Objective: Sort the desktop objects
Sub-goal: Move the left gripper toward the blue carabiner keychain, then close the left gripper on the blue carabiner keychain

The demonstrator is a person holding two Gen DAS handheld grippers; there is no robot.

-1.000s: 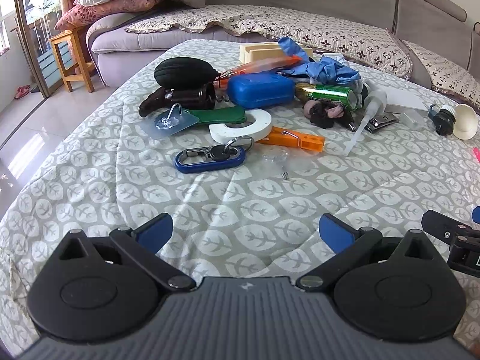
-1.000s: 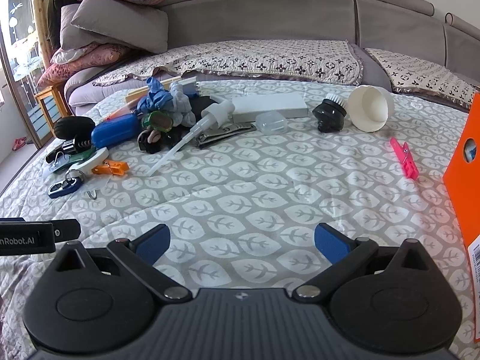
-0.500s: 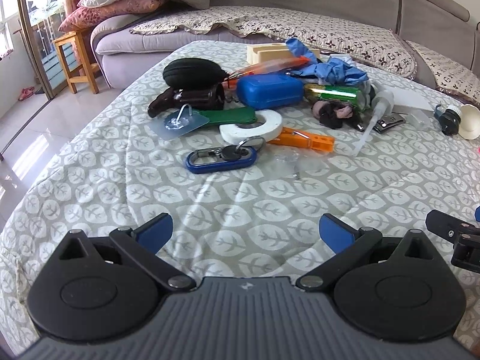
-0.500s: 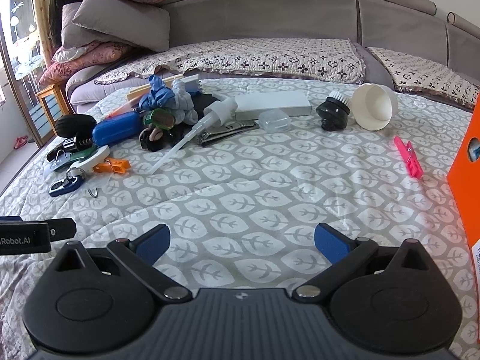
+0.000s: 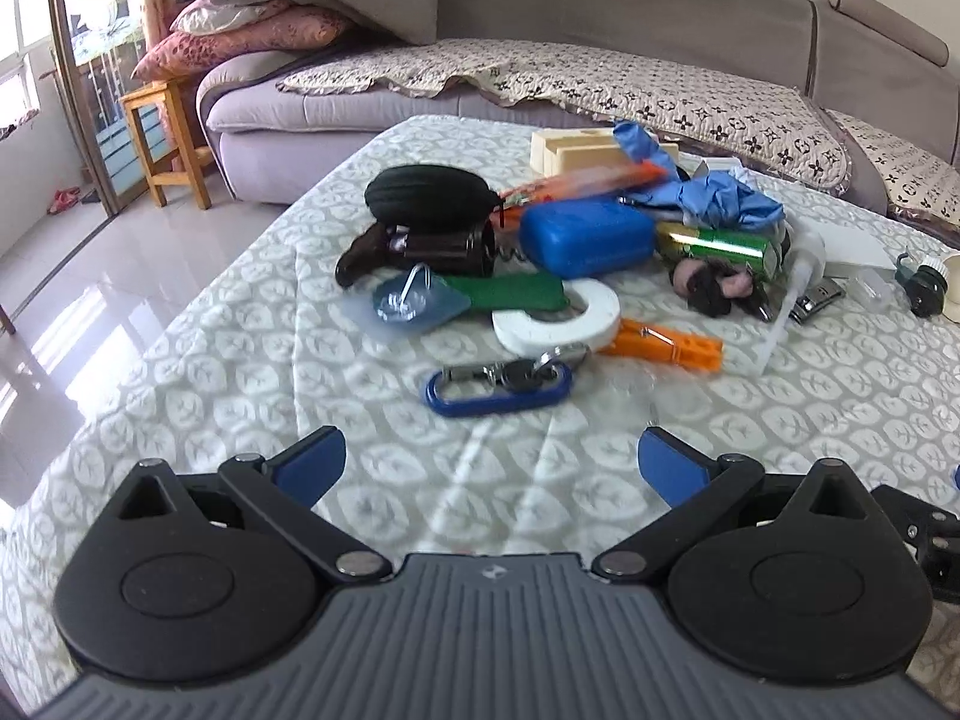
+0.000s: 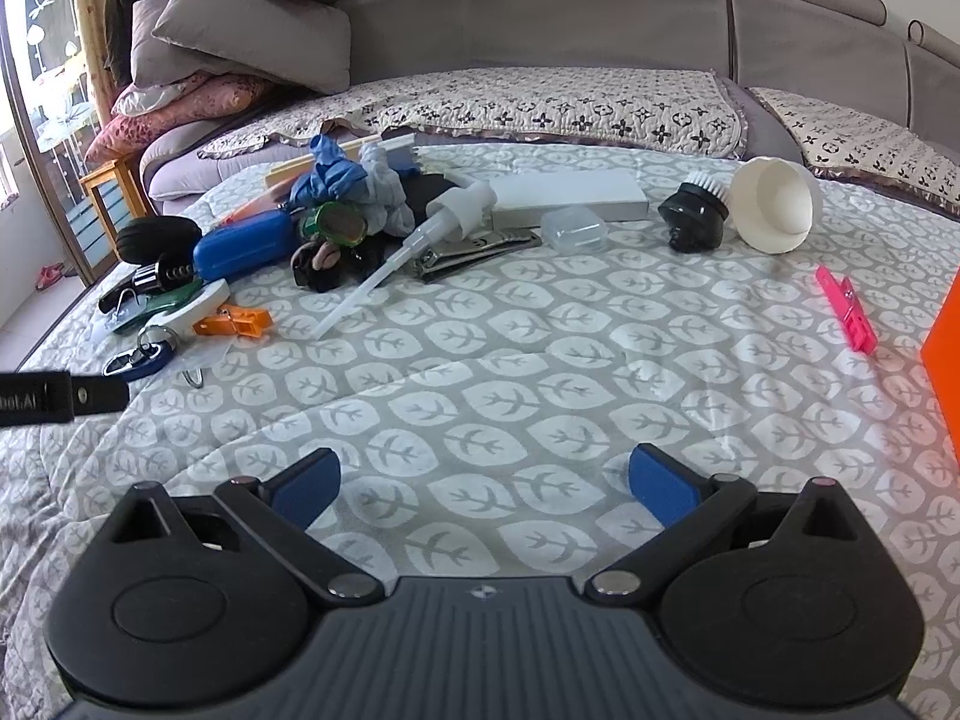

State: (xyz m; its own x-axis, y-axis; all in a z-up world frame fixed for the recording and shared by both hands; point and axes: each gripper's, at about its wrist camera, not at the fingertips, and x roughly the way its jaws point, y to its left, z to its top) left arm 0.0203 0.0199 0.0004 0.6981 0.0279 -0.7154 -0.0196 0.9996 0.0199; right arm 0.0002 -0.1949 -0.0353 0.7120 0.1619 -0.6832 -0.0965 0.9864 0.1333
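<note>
The left claw (image 5: 489,459), wide open and empty, has advanced toward the blue oval carabiner keyring (image 5: 499,387), probably its first pick; the right claw (image 6: 483,480) waits open.

Orange box (image 6: 945,360): cut by right edge of the right view, only a slab of one face shows. Left gripper (image 6: 60,396) enters that view from the left edge; lettering on it truncated, jaws out of frame. White cup (image 5: 951,294) clipped at right edge of the left view. Black case (image 5: 432,198) hides part of the orange stick (image 5: 588,180). Gloves (image 6: 354,186) cover the green can (image 6: 336,222). Left view motion-blurred; keys (image 5: 516,372) indistinct.
</note>
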